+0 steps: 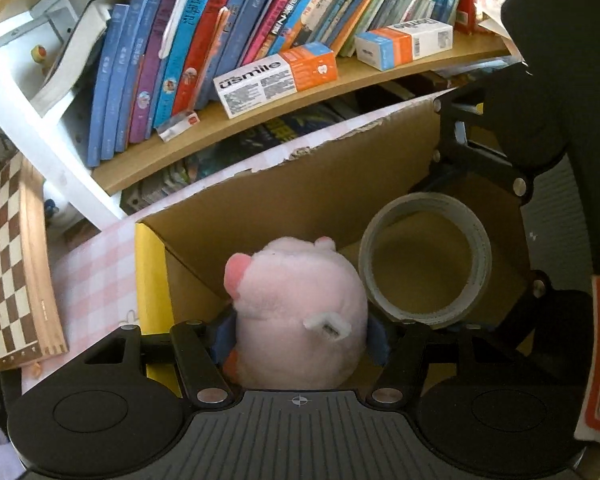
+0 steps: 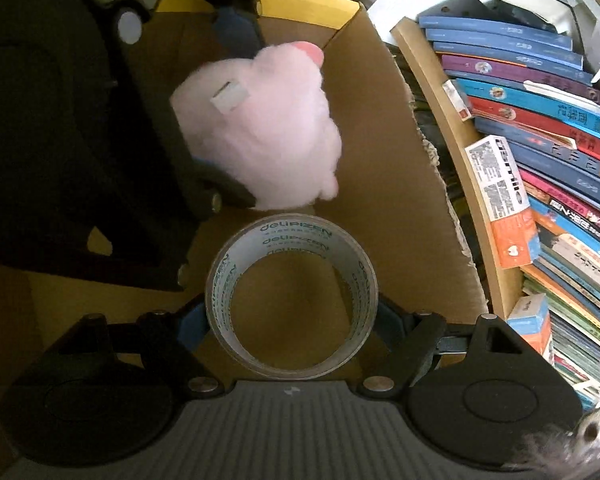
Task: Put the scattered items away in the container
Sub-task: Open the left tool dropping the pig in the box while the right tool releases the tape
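A: What writing could be read?

B: "deli" and "PIZEN" were printed repeatedly around the inside of the tape roll [image 2: 291,300]. "usmile" was read on a white-and-orange carton [image 1: 276,78] laid on the wooden shelf [image 1: 260,120], at twelve o'clock from the pink plush toy [image 1: 300,312]. A second similar carton [image 1: 404,44] was seen at about one o'clock; its lettering was too small to be made out. The titles on the row of books [image 1: 188,52] were not legible.

A: How were the jaws held?

B: The right gripper [image 2: 290,322] was closed onto the tape roll, its blue pads pressed against both sides at a wide spread. The toy was flanked by the blue pads of the left gripper [image 1: 302,334], set roughly half open; whether they were still pressed on it could not be told.

A: And where were the items?

B: Both were found inside the cardboard box [image 1: 300,184], the roll at three o'clock from the toy. A chessboard [image 1: 16,264] was seen outside, at nine o'clock.
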### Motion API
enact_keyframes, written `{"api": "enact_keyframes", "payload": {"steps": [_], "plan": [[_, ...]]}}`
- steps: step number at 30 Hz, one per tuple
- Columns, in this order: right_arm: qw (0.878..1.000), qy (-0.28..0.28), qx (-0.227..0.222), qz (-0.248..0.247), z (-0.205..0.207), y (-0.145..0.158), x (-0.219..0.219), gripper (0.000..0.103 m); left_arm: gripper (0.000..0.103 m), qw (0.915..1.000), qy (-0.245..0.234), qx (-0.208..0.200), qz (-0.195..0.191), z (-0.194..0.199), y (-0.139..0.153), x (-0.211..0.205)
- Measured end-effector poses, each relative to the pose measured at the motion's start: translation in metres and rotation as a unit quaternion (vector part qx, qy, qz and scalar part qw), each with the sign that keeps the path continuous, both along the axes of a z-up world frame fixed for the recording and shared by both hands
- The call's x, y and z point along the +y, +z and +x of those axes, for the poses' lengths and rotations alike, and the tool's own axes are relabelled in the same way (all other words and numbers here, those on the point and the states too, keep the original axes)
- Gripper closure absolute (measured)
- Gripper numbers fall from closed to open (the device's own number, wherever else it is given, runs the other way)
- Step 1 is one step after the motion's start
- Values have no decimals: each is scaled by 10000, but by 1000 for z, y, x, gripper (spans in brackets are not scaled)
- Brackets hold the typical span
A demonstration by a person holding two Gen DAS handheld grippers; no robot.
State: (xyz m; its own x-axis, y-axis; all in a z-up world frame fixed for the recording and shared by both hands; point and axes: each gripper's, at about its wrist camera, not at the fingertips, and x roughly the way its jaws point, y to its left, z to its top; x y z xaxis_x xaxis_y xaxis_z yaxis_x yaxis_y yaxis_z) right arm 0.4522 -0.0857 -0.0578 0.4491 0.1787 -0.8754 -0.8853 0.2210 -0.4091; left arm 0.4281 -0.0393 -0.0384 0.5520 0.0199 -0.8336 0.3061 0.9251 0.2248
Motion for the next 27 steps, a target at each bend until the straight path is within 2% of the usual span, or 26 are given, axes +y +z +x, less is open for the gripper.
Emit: {"api": "enact_keyframes", "payload": {"steps": [2,6,9,18,27], "plan": [[10000,-9,-74,44,-2,1,-2,18,32,10000,-43,22,-8,0,-1,-1],[9996,-64,-193,195,-5,5,-3,5,18,9999,-50,-77,-77,-3,1,1],[9993,-89,-241,284,-9,7,-5,1,15,9996,-19,-196,-214,-8,8,5],[9963,-66,-286,808,-24,32,-20,1,11,9960,-178,-771,-411,-39,46,16],[9909,13,-508,1245,-43,63,-31,1,10,9883,15,-1332,-740,-62,87,31]]}}
